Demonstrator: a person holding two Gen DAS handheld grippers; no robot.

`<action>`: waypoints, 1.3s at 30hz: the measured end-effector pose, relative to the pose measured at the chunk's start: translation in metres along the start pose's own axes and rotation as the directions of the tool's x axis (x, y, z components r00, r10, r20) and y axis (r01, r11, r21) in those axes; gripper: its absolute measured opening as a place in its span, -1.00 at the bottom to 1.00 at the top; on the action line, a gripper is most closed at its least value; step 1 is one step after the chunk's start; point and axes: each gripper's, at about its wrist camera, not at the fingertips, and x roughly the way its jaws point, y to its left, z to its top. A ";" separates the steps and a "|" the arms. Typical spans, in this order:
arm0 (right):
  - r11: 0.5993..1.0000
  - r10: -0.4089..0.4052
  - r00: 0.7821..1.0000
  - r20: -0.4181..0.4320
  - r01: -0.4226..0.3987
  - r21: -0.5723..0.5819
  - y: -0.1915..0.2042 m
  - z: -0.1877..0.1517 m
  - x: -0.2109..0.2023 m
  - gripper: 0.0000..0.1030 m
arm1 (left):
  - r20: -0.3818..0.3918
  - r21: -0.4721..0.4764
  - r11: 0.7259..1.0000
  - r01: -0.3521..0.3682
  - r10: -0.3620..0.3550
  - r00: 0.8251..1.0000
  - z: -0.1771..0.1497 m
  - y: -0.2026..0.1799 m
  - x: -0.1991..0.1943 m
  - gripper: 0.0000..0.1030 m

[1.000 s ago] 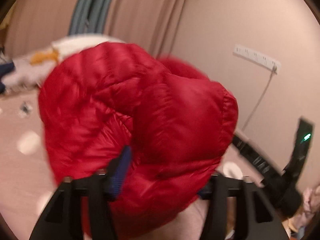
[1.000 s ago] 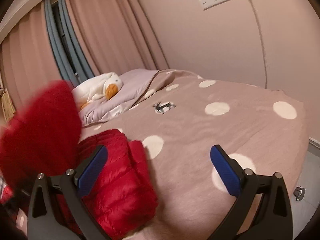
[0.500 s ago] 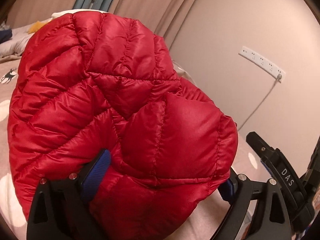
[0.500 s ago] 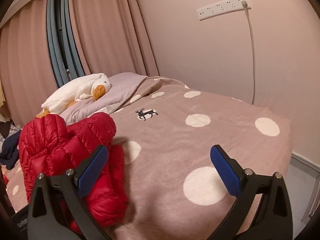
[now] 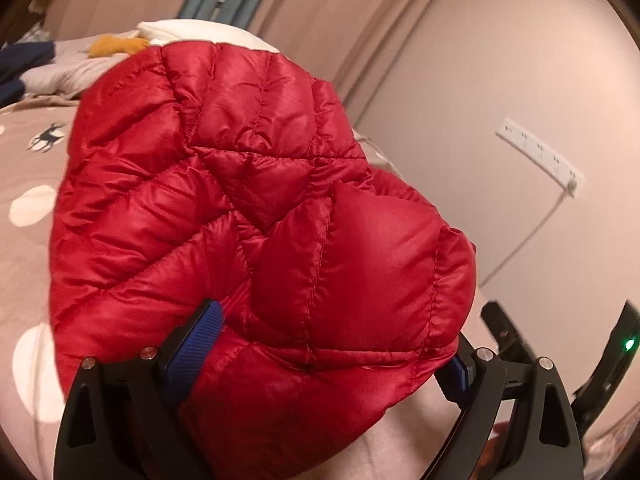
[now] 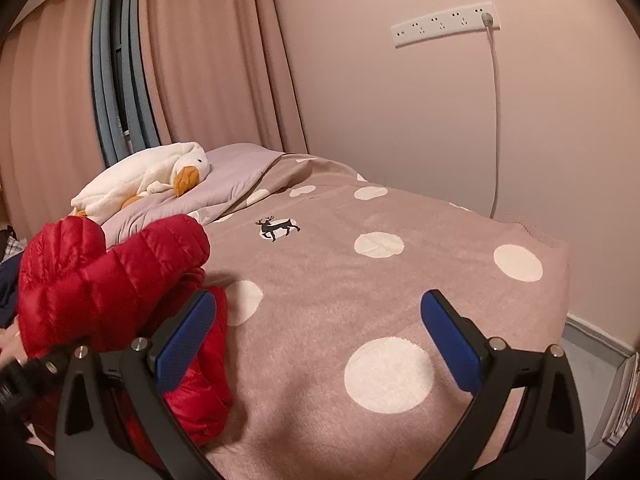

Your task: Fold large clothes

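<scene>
Since the earlier frames, the left gripper [image 5: 320,352] has had its jaws opening wider around the red down jacket [image 5: 256,216], and the jacket's puffy bundle has settled from a blurred swing into a steadier mass.

Seen from the left wrist, the jacket fills most of the picture, rising in front of the bed [image 5: 28,160]. One blue pad [image 5: 194,344] lies against the quilted fabric, and the other is mostly hidden behind the jacket's hem; the jaws stand wide with the bulk between them. Whether they still press on it I cannot tell; it looks more like a loosened hold. Probably the bundle is being let down onto the bed so it can be spread for folding.

Seen from the right wrist, the right gripper [image 6: 316,340] hangs over the bed with its jaws wide apart and nothing between them, likely waiting to take a hem or sleeve. The jacket sits heaped at the bed's left edge, just beside the gripper's left finger, with the plush duck [image 6: 148,180] behind it at the bed's head on the pillow [image 6: 232,168].

No containers show in either view.
</scene>
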 end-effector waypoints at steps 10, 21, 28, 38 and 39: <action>1.000 0.002 1.000 -0.013 -0.002 -0.021 0.007 -0.005 0.003 0.99 | 0.212 0.016 0.992 -0.129 0.123 0.969 0.007 -0.032 -0.053 0.82; 0.997 0.030 0.999 -0.017 -0.032 -0.070 0.030 -0.012 0.002 0.99 | 0.371 -0.105 0.969 -0.224 0.248 0.895 0.021 -0.015 -0.106 0.82; 0.980 0.107 0.994 0.028 -0.101 -0.170 0.053 0.008 -0.010 0.99 | 0.338 -0.211 0.927 -0.309 0.366 0.867 0.024 0.025 -0.119 0.82; 0.837 0.491 0.871 -0.018 -0.478 -0.268 0.156 0.054 -0.049 1.00 | 0.351 -0.291 0.868 -0.402 0.488 0.799 0.030 0.064 -0.135 0.82; 0.823 0.508 0.860 -0.058 -0.504 -0.260 0.165 0.053 -0.041 0.99 | 0.347 -0.298 0.865 -0.403 0.492 0.798 0.031 0.068 -0.135 0.82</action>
